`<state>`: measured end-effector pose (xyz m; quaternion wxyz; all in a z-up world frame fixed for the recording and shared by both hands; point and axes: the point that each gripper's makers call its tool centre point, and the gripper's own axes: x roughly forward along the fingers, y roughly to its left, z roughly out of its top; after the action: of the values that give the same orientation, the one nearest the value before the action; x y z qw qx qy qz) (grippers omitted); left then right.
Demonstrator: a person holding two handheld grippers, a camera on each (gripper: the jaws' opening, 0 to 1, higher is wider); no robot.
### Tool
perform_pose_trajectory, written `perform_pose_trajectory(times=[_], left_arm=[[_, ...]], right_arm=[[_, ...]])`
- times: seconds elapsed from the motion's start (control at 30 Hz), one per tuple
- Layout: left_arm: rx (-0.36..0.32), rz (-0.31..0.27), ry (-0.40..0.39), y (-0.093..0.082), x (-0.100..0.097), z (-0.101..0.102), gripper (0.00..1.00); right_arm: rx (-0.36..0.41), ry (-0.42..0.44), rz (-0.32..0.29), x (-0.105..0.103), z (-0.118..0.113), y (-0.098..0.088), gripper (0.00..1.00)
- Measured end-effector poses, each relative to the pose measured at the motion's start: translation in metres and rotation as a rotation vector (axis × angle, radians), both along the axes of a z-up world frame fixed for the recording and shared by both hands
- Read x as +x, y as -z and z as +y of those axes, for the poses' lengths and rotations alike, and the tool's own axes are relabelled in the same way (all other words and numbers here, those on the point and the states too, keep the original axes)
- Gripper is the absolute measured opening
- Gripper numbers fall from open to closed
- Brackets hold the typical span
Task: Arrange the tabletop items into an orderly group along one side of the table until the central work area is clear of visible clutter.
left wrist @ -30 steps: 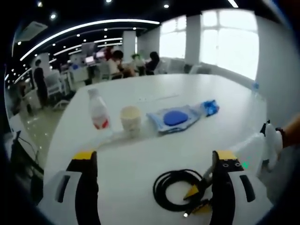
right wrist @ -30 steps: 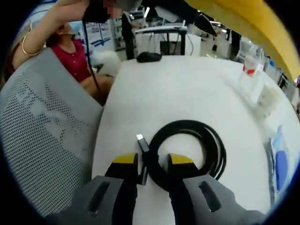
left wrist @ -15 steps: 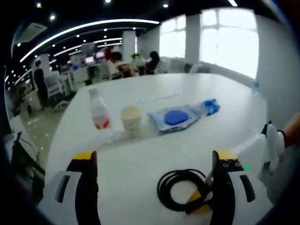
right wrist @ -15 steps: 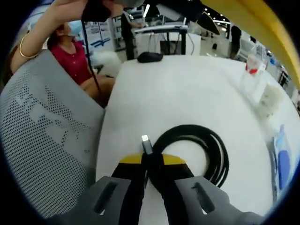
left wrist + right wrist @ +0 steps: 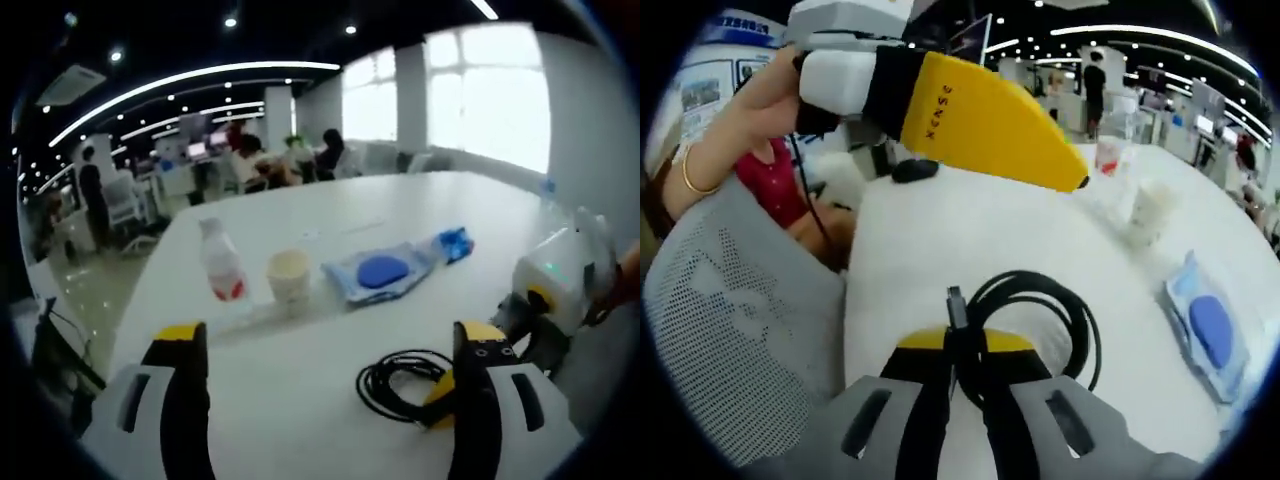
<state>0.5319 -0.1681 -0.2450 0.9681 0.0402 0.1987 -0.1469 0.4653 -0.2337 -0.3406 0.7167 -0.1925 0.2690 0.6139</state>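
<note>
"XENSE" on the yellow tongs (image 5: 980, 120)

Bare table (image 5: 300, 400) ahead; bottle (image 5: 223, 264), cup (image 5: 290, 279) and blue pouch (image 5: 383, 272) lined up beyond.

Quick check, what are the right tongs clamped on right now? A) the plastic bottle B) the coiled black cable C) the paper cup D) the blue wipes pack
B: in the right gripper view the right tongs are shut on the coiled black cable, gripping it just below its connector end, while the cup, bottle and wipes pack sit farther off on the table.
</note>
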Motion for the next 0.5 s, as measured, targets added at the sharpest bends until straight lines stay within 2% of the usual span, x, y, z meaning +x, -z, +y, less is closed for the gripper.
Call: perform_pose_trajectory(times=[0.23, 0.37, 0.5], left_arm=[[0.0, 0.012, 0.013, 0.003, 0.0, -0.003, 0.99], [0.004, 0.041, 0.018, 0.009, -0.002, -0.004, 0.98], [-0.003, 0.021, 0.021, 0.006, -0.001, -0.006, 0.99]], right_arm=[[0.05, 0.135, -0.005, 0.022, -0.03, -0.025, 0.1], [0.084, 0.205, 0.002, 0.034, -0.048, -0.038, 0.1], [0.104, 0.272, -0.017, 0.047, -0.07, -0.049, 0.1]])
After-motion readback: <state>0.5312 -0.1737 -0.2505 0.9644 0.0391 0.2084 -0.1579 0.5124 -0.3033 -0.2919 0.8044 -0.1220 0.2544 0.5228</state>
